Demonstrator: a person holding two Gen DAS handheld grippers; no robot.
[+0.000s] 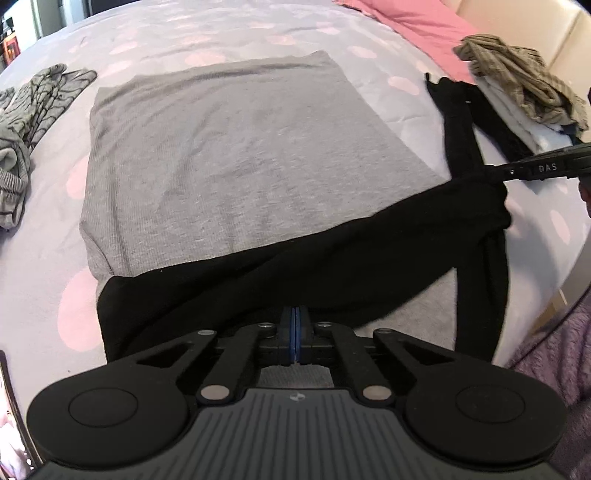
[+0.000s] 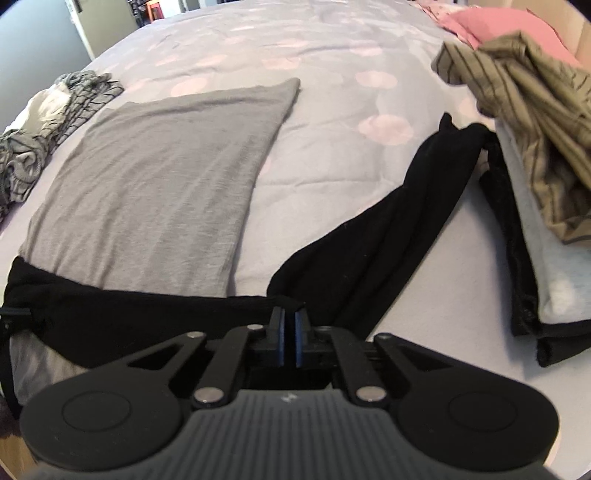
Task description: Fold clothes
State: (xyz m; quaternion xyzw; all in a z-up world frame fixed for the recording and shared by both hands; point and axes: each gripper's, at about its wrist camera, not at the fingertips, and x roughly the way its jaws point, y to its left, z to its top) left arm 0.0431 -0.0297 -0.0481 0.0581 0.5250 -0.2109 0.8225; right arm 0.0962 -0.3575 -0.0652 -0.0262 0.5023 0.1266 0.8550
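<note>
Two grippers are clamped on the black garment (image 1: 332, 258), which is draped across the near end of the grey top (image 1: 229, 147) on the bed (image 1: 258, 33): the left gripper (image 1: 295, 317) pinched at its near edge, the right gripper (image 2: 289, 321) at the bunched side. Looks like a mid-fold carry; next, the black fabric probably needs to be pulled taut and laid flat.

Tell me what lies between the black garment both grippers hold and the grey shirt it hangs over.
Nothing visible. The black garment drapes across the grey shirt's near edge, with both grippers' jaws shut on it; the shirt's top is bare.
</note>
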